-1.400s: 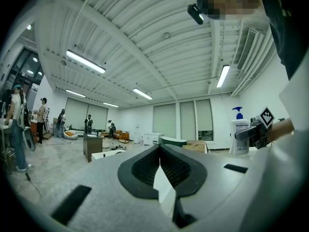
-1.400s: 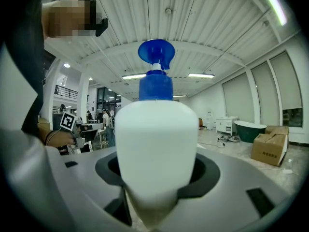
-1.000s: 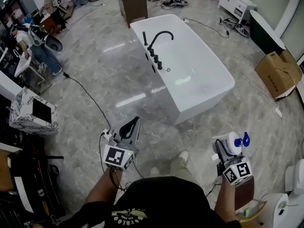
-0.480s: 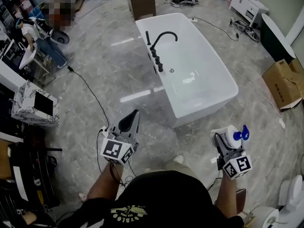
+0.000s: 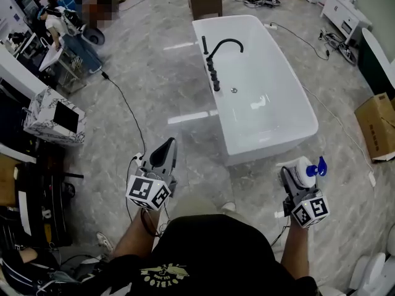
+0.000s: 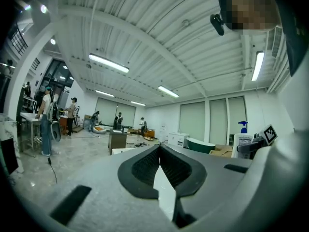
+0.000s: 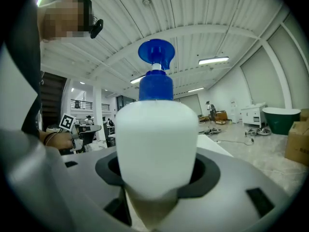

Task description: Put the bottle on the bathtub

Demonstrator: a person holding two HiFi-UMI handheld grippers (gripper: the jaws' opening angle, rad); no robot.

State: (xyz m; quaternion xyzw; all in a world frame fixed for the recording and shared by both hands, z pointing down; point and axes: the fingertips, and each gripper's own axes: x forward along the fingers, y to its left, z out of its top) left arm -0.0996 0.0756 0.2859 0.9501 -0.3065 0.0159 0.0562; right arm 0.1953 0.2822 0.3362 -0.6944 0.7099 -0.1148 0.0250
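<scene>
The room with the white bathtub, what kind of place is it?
Probably a showroom or workshop for bathroom fittings, not a home bathroom. The bathtub stands alone on a wide stone-look floor, a cardboard box and loose cables lie around it, and other people stand further off.

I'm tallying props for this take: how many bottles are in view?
1: the bottle is clamped in the right tool, held in the air short of the bathtub. Others could be hidden in the background clutter.
</scene>
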